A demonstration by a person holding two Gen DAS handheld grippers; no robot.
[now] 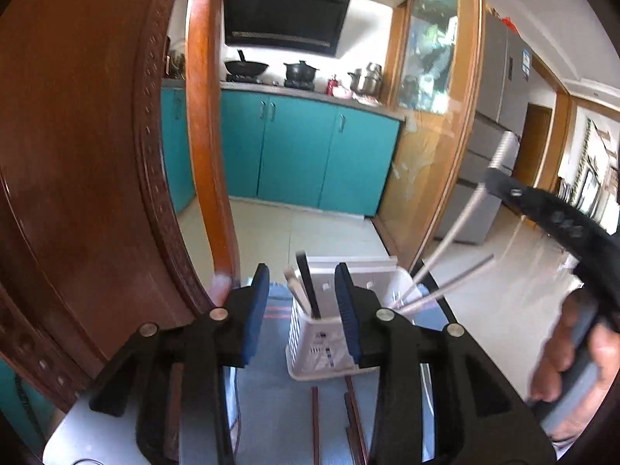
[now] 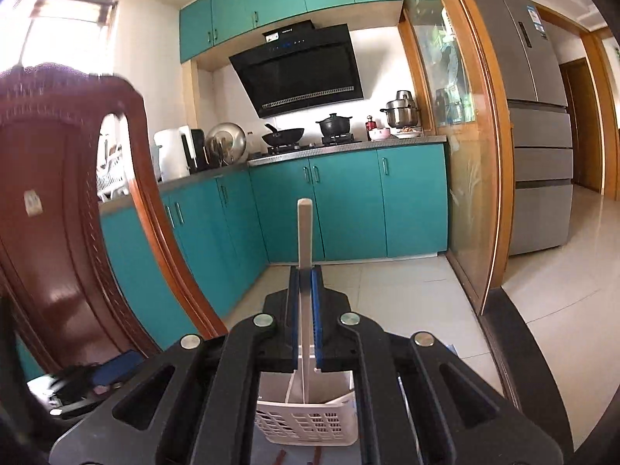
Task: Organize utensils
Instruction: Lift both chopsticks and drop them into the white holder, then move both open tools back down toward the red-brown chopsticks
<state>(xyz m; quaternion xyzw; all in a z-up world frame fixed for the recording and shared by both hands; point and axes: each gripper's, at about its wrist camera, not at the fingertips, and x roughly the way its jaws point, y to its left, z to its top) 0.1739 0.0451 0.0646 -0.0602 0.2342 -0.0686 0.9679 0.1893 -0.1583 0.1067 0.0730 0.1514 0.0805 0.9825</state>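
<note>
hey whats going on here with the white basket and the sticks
A person is sorting utensils into a white slotted plastic basket. The right gripper is shut on a pale flat-sided chopstick, held upright above the basket. The left gripper is open and empty, in front of the basket. Dark red chopsticks lie on the table.

Both grippers up, one empty and one clamped

My left gripper (image 1: 302,310) sits level with its blue-padded jaws spread wide and nothing between them. My right gripper (image 2: 306,317) has its jaws pressed tight on a pale stick (image 2: 305,232) that stands upright between them. From the left camera, my right hand (image 1: 573,356) shows wrapped around its handle
</note>
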